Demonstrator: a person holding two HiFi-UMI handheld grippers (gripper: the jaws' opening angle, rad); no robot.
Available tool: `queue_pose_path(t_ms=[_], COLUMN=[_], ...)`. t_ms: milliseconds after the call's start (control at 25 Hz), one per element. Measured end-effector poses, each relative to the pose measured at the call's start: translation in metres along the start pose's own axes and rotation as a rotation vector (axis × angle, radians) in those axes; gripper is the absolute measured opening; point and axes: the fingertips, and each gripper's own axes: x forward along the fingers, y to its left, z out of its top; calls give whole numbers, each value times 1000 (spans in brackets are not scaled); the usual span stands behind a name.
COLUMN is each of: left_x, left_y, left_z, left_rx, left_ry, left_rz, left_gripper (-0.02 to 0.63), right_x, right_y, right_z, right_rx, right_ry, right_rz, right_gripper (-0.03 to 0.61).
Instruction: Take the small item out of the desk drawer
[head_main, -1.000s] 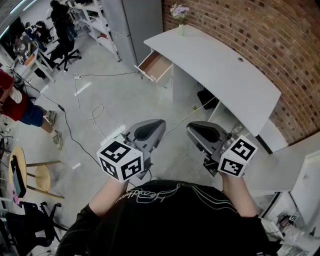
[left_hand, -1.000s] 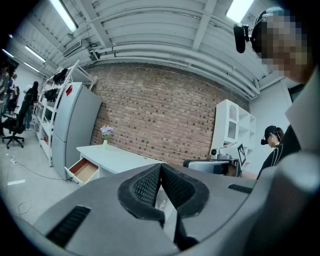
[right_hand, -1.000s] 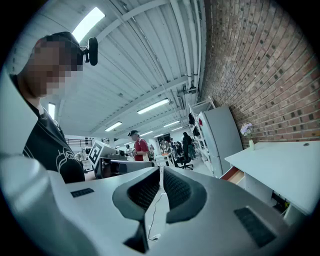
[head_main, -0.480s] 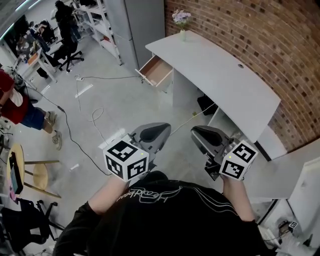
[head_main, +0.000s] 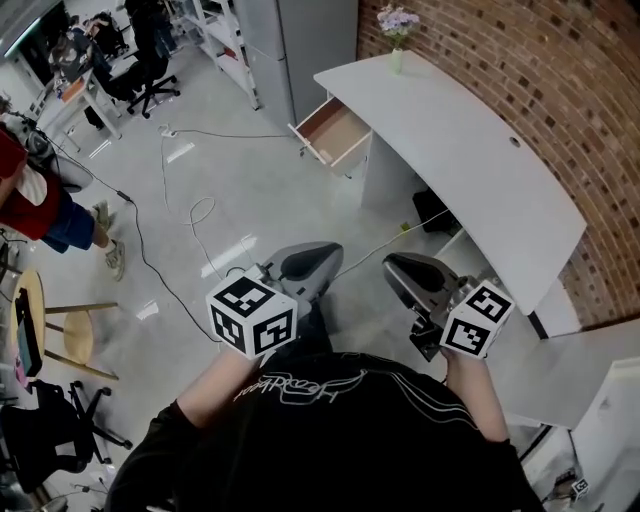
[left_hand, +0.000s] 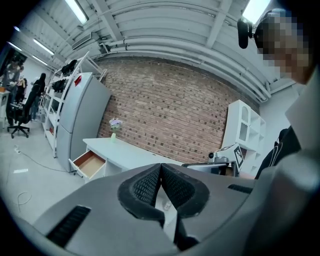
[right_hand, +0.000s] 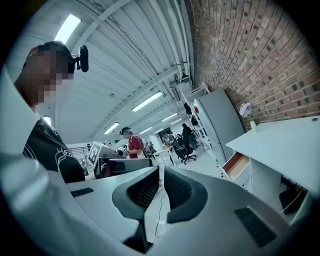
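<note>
The white desk (head_main: 470, 170) stands along the brick wall, far ahead of me. Its drawer (head_main: 335, 133) is pulled out, showing a brown inside; I can make out no item in it from here. The drawer (left_hand: 89, 164) also shows small in the left gripper view, and the drawer (right_hand: 236, 162) again in the right gripper view. My left gripper (head_main: 310, 258) and right gripper (head_main: 400, 268) are held side by side at waist height over the floor. Both are shut with nothing between their pads, well short of the desk.
A vase of flowers (head_main: 397, 22) stands on the desk's far end. A grey cabinet (head_main: 300, 50) is beside the drawer. Cables (head_main: 195, 215) trail over the concrete floor. A person in red (head_main: 35, 205), office chairs (head_main: 150, 75) and a stool (head_main: 75, 335) are at the left.
The head view has swung, so desk and drawer now sit further right and slightly lower. Both grippers stay shut and level in front of me.
</note>
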Motion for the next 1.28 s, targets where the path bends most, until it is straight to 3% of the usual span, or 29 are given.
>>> queue_pose_path(t_ms=[320, 520, 760, 920, 1280], left_x=[33, 72, 112, 130, 163], left_y=[145, 263, 383, 442, 525], left_z=[32, 48, 64, 59, 43], left_rx=[-55, -105, -134, -146, -215], left_ry=[23, 74, 120, 138, 138], left_rz=[20, 34, 13, 8, 55], left_gripper=[20, 20, 20, 20, 20], right_x=[124, 215, 311, 356, 419], right_y=[-81, -159, -240, -293, -399], right_z=[19, 25, 39, 32, 9], right_rx=[57, 136, 184, 200, 88], right_ry=[40, 89, 128, 171, 343], right_rz=[6, -8, -75, -127, -223], right_gripper=[57, 58, 58, 58, 58])
